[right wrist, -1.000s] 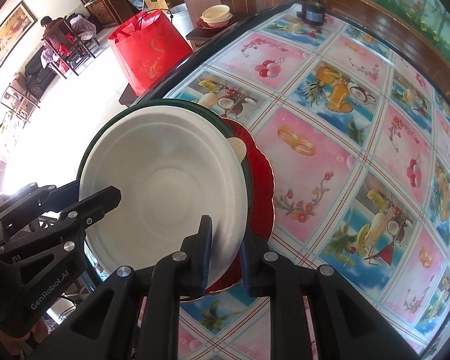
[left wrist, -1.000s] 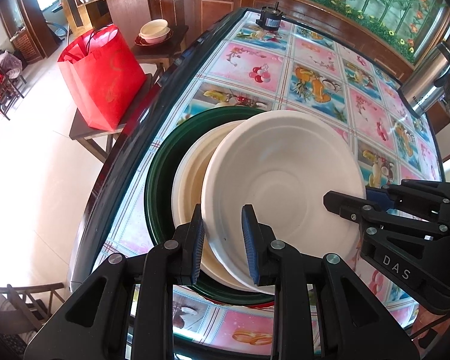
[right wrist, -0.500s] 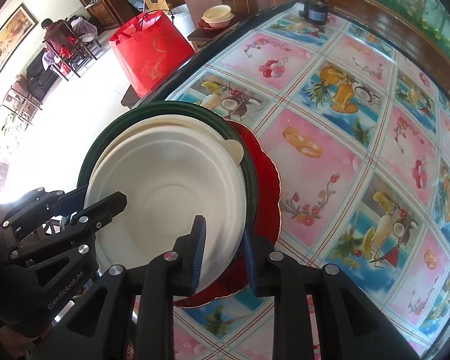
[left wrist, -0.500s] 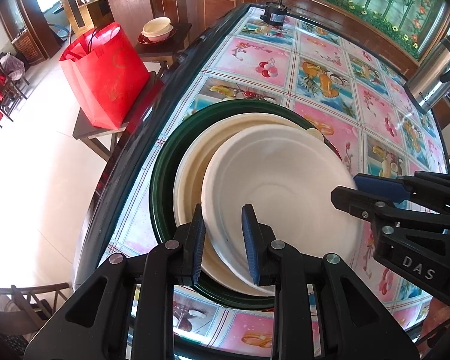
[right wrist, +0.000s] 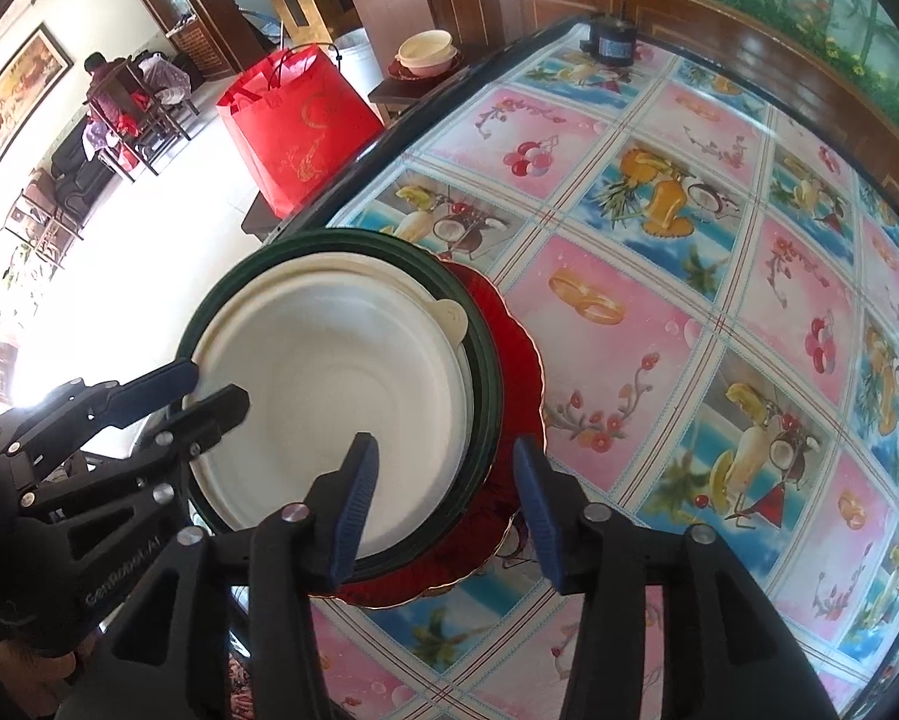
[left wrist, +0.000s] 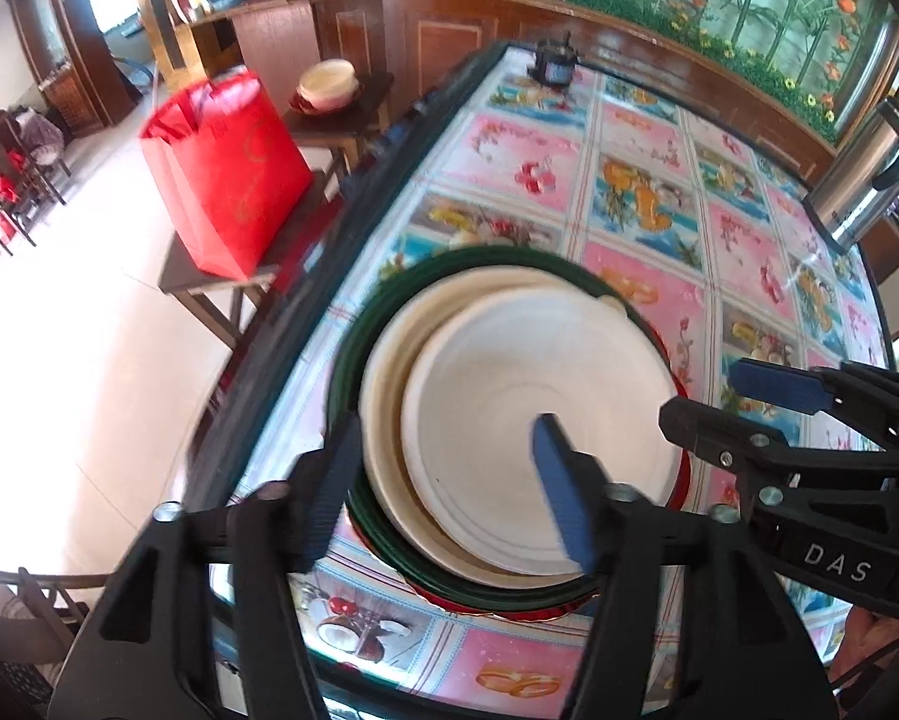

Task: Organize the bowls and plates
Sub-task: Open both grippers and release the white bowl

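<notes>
We note the white plate (left wrist: 539, 450) lying topmost in a stack near the table (right wrist: 659, 300) edge, nested in a cream plate (left wrist: 383, 420), which sits in a dark green plate (right wrist: 485, 372) over a red scalloped plate (right wrist: 521, 360). Our left gripper (left wrist: 449, 480) hangs over the stack's near rim, fingers spread wide with nothing between them, one finger (left wrist: 560, 504) above the white plate and the other out past the green rim. Our right gripper (right wrist: 443, 498) is likewise agape and empty, straddling the stack's right edge; a red bag (left wrist: 227, 174) stands on a stool beyond the table.
</notes>
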A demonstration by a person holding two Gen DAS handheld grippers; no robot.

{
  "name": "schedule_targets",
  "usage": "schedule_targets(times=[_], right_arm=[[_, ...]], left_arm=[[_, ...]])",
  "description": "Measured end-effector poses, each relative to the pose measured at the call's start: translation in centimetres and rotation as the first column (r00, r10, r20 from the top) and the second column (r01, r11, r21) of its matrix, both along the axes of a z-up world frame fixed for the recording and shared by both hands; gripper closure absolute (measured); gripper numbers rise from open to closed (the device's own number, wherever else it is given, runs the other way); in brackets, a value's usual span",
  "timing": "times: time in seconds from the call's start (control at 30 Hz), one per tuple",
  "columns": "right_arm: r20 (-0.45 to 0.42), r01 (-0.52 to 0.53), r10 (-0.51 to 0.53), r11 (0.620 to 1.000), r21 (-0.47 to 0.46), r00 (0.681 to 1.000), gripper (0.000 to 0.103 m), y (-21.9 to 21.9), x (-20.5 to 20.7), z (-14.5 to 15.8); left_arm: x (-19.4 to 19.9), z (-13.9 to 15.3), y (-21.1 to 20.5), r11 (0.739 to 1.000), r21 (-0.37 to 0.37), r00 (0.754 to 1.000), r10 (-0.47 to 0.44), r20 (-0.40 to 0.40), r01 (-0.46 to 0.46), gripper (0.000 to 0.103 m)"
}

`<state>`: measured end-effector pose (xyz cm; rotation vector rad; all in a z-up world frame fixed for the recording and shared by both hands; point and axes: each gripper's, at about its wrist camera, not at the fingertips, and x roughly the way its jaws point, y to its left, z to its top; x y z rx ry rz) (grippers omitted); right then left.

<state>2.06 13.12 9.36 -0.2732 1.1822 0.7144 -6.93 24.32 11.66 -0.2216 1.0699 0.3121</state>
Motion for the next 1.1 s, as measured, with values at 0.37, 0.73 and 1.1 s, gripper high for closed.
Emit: schedule_targets(times=[0.37,0.73,1.1], right_arm=[[0.110,0.132,-0.139,0.989,0.071,0.984,0.025,-2.3,-1.5,2.0],[0.095,0.143,-0.148,0.988,0.058,0.984,0.025,-2.5,-2.0,0.9],[0.101,0.155,-0.160,0.986,0.059,0.982,0.025,-3.2,-1.6,1.1]], left_arm=[[-1.0,1.5,0.6,0.998,-0.020,0.996,0.055,0.065,-0.054,0.037],[-0.8,1.4,0.0,0.999,0.046,0.999,0.014,0.031,-0.015,0.037],[-1.2,2.2,-0.6,0.998,0.050,0.998,-0.027,0.061,0.024,0.037]])
